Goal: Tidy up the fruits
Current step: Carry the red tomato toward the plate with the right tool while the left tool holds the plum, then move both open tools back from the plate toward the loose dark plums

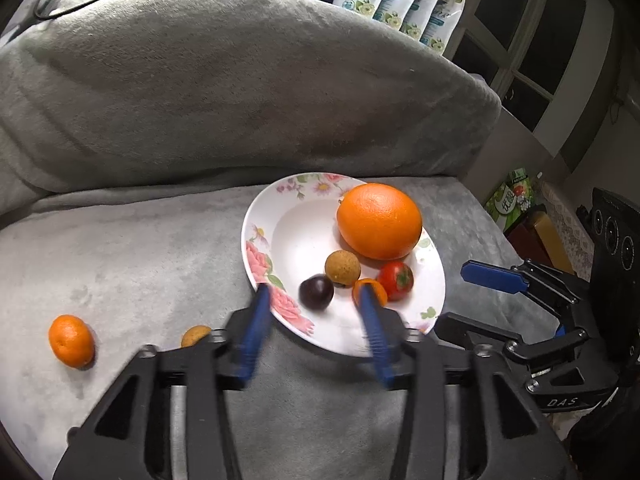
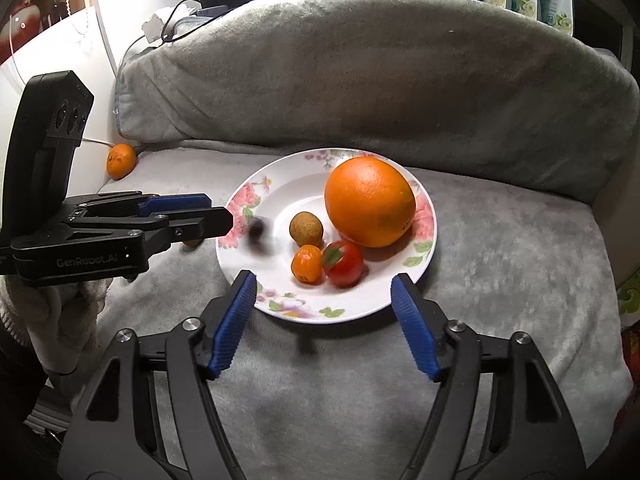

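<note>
My left gripper [image 1: 314,294] low over near rim of floral plate [image 1: 260,216], jaws spread wide, nothing between them; dark plum [image 1: 316,292] sits in gap, blurred in right view. My right gripper [image 2: 324,284] level at plate's near edge, jaws wide, empty. On plate: big orange [image 2: 370,202], longan [image 2: 306,229], kumquat [image 2: 307,264], strawberry [image 2: 343,263]. Mandarin [image 1: 71,341] and second longan [image 1: 195,335] loose on grey blanket [image 1: 120,248], left of plate.

Floral plate [image 2: 426,240] with large orange [image 2: 368,202]; tangerine [image 1: 71,341] apart on blanket.
</note>
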The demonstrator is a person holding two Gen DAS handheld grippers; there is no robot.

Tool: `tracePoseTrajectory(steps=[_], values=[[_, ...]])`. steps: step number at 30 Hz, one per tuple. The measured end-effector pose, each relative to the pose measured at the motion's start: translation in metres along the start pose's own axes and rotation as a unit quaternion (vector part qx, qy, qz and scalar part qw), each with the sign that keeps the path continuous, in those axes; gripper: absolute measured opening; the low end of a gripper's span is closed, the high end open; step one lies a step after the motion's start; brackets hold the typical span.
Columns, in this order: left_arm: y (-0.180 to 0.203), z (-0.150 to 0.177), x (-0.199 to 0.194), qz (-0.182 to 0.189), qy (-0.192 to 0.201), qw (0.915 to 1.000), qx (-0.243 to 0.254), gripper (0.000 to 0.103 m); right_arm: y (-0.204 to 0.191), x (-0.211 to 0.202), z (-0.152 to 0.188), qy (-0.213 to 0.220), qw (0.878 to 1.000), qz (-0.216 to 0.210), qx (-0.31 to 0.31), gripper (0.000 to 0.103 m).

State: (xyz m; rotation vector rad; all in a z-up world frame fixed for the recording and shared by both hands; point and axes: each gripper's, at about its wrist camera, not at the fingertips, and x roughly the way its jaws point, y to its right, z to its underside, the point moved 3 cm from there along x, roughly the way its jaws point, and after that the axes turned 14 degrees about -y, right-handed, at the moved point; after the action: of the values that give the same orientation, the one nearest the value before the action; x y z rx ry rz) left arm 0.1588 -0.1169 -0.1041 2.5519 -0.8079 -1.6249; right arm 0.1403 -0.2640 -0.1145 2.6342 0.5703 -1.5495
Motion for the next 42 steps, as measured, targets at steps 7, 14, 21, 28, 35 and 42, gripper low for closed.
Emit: tracePoseTrajectory(steps=[7, 14, 21, 28, 35, 42], values=[[0.001, -0.002, -0.008, -0.015, 0.015, 0.9997, -0.008, 0.077, -0.003, 0.001, 0.002, -0.002, 1.0, -0.003, -0.005, 0.085], [0.0, 0.0, -0.011, -0.02, 0.016, 0.9996, -0.012, 0.078, -0.012, 0.0, 0.002, -0.002, 1.0, -0.003, -0.018, 0.088], [-0.012, 0.006, -0.031, -0.029, 0.036, 0.9987, -0.023, 0.078, -0.019, -0.004, -0.002, 0.004, 1.0, -0.017, -0.02, 0.088], [-0.04, 0.014, -0.072, -0.049, 0.078, 0.9945, -0.049, 0.078, -0.028, -0.01, -0.013, 0.012, 0.998, -0.055, -0.016, 0.088], [-0.074, 0.031, -0.108, -0.077, 0.112, 0.9871, -0.084, 0.078, -0.046, -0.007, -0.03, 0.015, 0.996, -0.087, -0.022, 0.088], [-0.104, 0.059, -0.123, -0.1, 0.117, 0.981, -0.118, 0.078, -0.073, 0.001, -0.04, 0.01, 0.993, -0.103, -0.049, 0.088]])
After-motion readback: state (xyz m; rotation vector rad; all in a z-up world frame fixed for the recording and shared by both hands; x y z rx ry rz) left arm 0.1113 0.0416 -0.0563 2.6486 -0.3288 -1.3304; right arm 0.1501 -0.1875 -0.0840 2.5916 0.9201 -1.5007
